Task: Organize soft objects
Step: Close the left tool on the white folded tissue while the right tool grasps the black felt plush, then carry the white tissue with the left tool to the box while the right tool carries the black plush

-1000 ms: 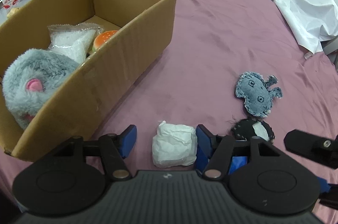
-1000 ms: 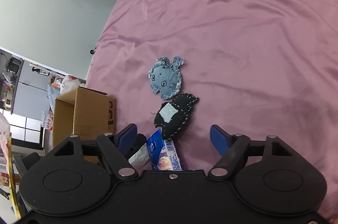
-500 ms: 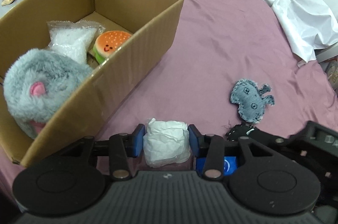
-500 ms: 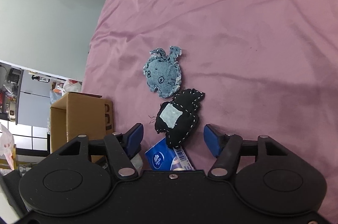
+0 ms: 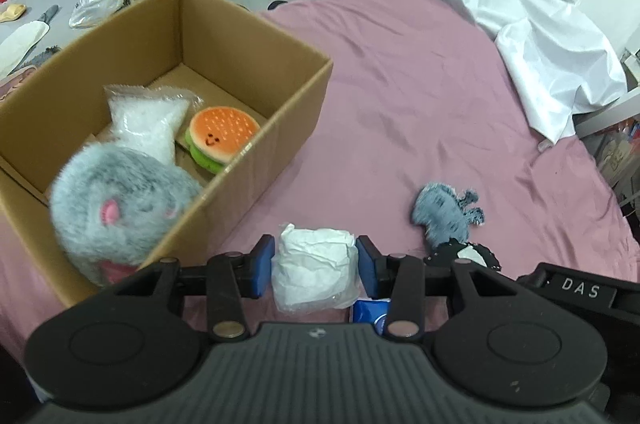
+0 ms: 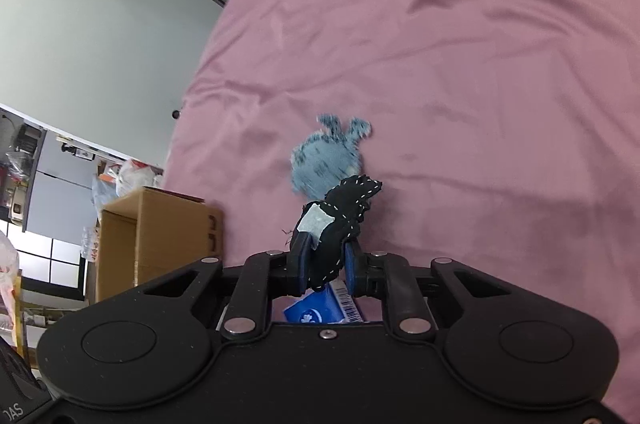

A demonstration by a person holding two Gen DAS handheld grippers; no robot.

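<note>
- Pink bedsheet [image 5: 420, 96] covers the bed; white cloth [image 5: 532, 24] heaped at its far side.
- Cardboard box [image 5: 276, 128] holds a grey plush toy [image 5: 120, 208], burger squishy [image 5: 220, 136] and clear bag [image 5: 144, 124].
- Left gripper [image 5: 316, 264]: fingers clamped on a white wrapped bundle [image 5: 316, 272].
- Right gripper [image 6: 326, 266]: fingers have just closed onto a black stitched toy [image 6: 340, 220].
- Denim toy [image 6: 328, 160] just beyond; blue tissue pack [image 6: 320, 310] below the fingers.
</note>
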